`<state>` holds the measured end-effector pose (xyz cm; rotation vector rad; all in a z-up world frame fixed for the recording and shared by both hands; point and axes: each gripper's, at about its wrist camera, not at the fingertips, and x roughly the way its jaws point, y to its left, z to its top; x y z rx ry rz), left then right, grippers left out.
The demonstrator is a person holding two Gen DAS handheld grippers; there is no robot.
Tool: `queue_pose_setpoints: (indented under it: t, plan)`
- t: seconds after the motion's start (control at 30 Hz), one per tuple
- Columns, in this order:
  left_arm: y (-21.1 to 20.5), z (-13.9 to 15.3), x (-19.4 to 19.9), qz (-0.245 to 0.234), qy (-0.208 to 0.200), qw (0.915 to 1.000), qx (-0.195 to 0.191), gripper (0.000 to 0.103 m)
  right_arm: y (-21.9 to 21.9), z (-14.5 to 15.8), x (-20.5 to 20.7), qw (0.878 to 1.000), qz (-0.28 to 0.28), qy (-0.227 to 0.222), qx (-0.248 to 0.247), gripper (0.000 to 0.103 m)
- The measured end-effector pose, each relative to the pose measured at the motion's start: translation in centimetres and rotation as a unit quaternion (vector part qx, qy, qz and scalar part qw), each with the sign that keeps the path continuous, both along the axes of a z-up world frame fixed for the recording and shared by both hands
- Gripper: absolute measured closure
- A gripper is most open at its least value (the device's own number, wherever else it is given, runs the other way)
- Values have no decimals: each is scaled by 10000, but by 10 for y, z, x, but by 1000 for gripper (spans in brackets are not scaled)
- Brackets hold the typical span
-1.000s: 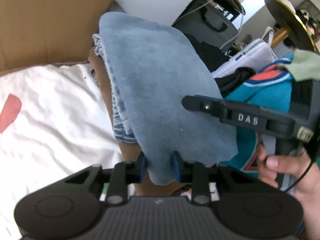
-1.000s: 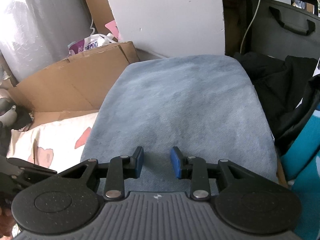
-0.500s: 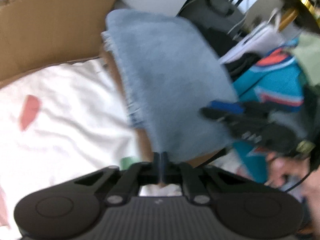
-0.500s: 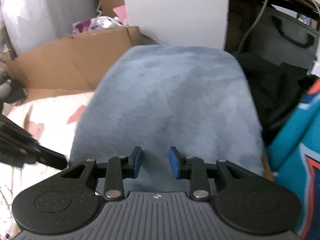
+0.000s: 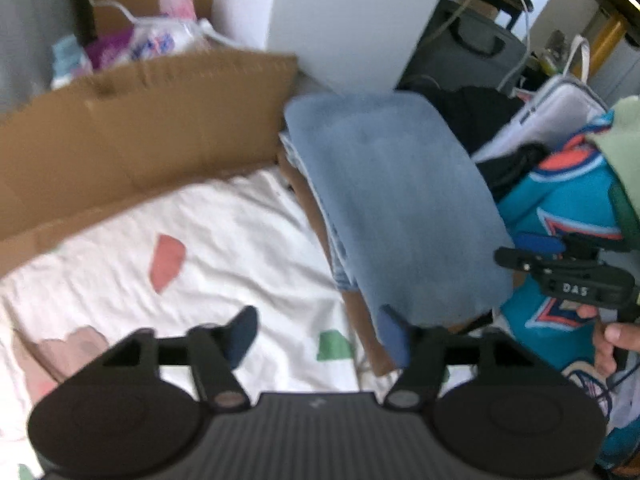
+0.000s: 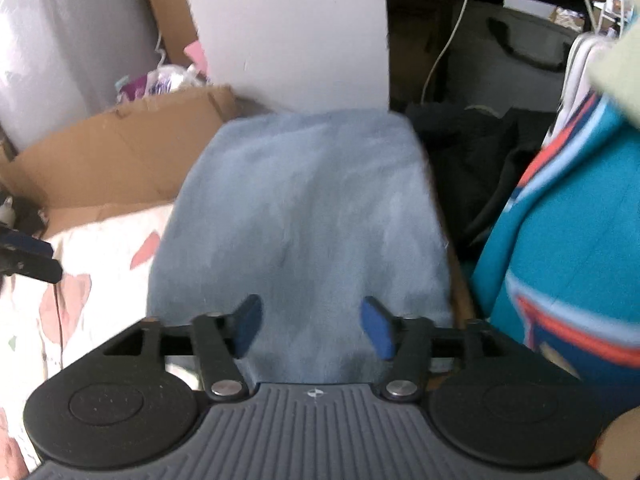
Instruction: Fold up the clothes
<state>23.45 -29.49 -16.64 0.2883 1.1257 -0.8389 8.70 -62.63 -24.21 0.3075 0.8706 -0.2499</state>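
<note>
A folded light-blue garment [image 5: 400, 204] lies on top of a small stack over a brown layer, beside a white patterned sheet [image 5: 224, 248]. My left gripper [image 5: 316, 336] hangs above the sheet just off the garment's near edge; its jaws are opening and nothing is between them. My right gripper [image 6: 310, 330] hovers over the near end of the same blue garment [image 6: 304, 216]; its jaws are opening too, and the pads do not press on the cloth. The right gripper [image 5: 532, 252] also shows at the right of the left wrist view, held by a hand [image 5: 612, 340].
A cardboard flap [image 5: 132, 128] stands behind the sheet. A teal and orange jersey [image 6: 560, 240] and dark clothes [image 6: 468, 168] pile up to the right. A white panel [image 6: 280, 32] and a grey bag [image 5: 468, 44] are at the back.
The left gripper let go of the blue garment's near edge, opened wide and rose away. The right gripper's jaws widened and it lifted slightly. The garment stays folded on the stack.
</note>
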Motion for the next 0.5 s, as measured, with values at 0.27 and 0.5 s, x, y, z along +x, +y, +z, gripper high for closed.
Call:
queue_pose_setpoints:
  t: [0.27,0.5]
  plan:
    - [15,65,9,355,51,9993,50,8,0,60,18,9984,154,240,496,9]
    - [24,101,2,270,66,9995,157,6,6,113,18,9965,173,361,727,2]
